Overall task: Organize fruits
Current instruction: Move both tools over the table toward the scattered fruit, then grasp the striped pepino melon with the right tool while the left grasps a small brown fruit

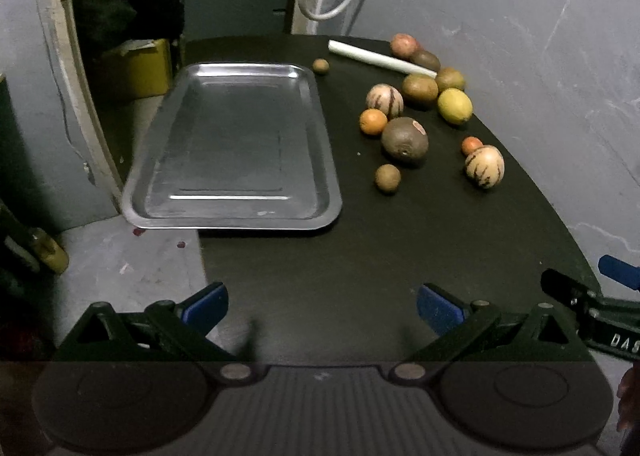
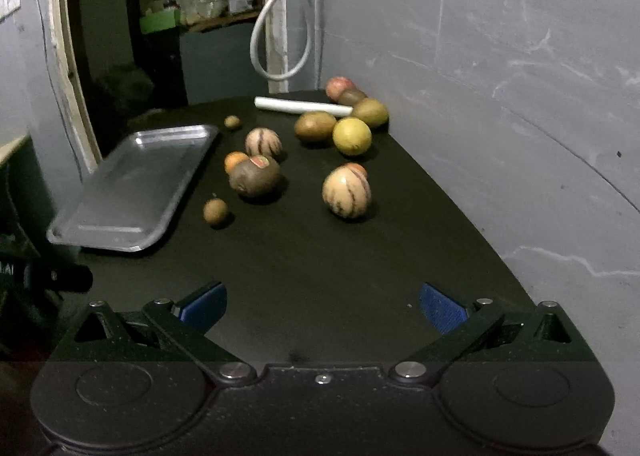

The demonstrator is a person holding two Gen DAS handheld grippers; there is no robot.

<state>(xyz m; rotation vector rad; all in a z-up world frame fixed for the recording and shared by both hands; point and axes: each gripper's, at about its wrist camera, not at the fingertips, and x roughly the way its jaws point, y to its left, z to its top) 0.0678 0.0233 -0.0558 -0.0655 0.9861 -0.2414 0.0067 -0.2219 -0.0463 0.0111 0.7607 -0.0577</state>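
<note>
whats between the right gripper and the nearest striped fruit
Nothing: in the right wrist view, only bare black table lies between the open right gripper and the striped fruit. The tray sits off to the left.

Each gripper, left gripper (image 1: 322, 306) and right gripper (image 2: 323, 306), is matte black plastic with 2 blue ribbed fingertip pads (image 2: 442, 312), silver pivot screws, triangular cut-outs and 2 round discs.
</note>
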